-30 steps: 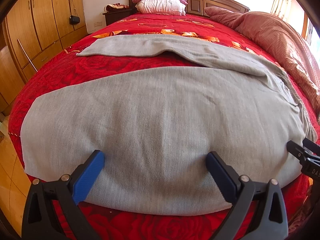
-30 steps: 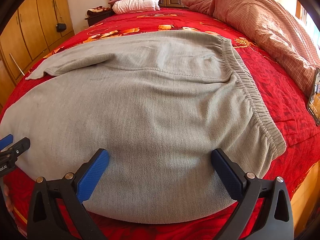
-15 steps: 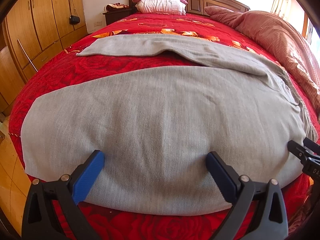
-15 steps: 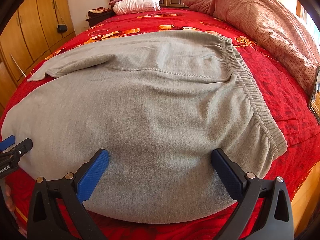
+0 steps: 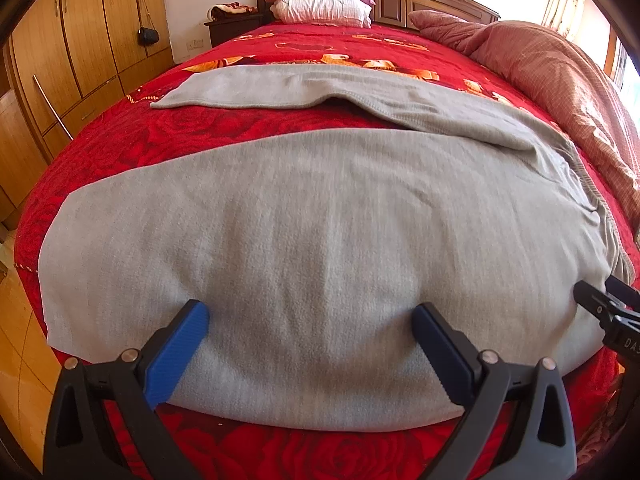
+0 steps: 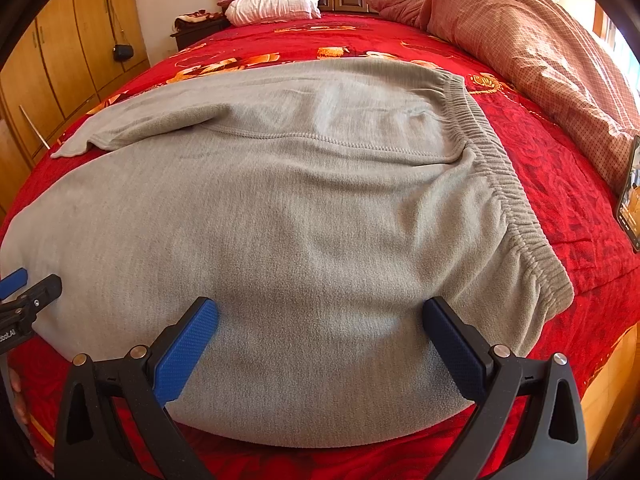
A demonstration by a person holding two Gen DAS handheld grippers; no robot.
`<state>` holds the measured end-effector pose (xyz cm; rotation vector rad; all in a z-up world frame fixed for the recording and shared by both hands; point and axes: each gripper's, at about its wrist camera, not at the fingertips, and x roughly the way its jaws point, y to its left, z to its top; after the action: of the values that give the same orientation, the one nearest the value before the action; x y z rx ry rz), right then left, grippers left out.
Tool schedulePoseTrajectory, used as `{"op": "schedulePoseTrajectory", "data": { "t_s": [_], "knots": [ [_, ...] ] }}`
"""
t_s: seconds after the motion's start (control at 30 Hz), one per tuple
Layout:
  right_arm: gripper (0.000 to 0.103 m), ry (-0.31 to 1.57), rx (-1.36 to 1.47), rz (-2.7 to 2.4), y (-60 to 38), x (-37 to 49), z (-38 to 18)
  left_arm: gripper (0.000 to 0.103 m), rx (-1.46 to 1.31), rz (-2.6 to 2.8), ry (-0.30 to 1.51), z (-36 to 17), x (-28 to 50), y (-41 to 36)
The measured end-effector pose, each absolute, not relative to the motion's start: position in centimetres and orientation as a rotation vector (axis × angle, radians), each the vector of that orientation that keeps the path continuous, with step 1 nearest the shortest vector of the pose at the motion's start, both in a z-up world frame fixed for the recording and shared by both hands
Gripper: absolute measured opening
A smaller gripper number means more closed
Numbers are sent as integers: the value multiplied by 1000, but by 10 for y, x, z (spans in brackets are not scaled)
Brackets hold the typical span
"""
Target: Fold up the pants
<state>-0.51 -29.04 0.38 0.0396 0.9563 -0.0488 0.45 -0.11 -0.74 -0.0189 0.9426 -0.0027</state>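
Grey fleece pants (image 5: 312,220) lie spread flat on a red bedspread (image 5: 224,124), legs to the left, one leg angled toward the headboard. The elastic waistband (image 6: 500,176) is on the right. My left gripper (image 5: 310,320) is open, its fingers wide apart over the near leg by the near hem edge. My right gripper (image 6: 320,316) is open, fingers wide apart over the near hip area, left of the waistband. Neither holds cloth. The right gripper's tip shows at the right edge of the left wrist view (image 5: 608,312); the left gripper's tip shows at the left edge of the right wrist view (image 6: 24,292).
A pink checked quilt (image 6: 520,48) is heaped along the bed's right side. Pillows (image 5: 320,4) lie at the dark wooden headboard. Wooden wardrobes (image 5: 80,40) stand at the left. A phone (image 6: 630,196) leans at the right edge. The floor (image 5: 16,344) is below left.
Both grippers have crept slightly forward and lower over the pants. The pants have not moved and both grippers stay open.
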Motion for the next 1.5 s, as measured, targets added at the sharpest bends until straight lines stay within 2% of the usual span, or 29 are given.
{"op": "schedulePoseTrajectory", "data": {
  "t_s": [0.93,1.13,1.5],
  "knots": [
    [103,977,49,-19,-291,-16,21,103,5,-2,979,0,-1,-4],
    [99,985,77,7,-296,-10,36,103,19,-45,995,12,8,-2],
    [99,913,67,26,-317,30,78,103,86,-112,941,54,52,-15]
  ]
}}
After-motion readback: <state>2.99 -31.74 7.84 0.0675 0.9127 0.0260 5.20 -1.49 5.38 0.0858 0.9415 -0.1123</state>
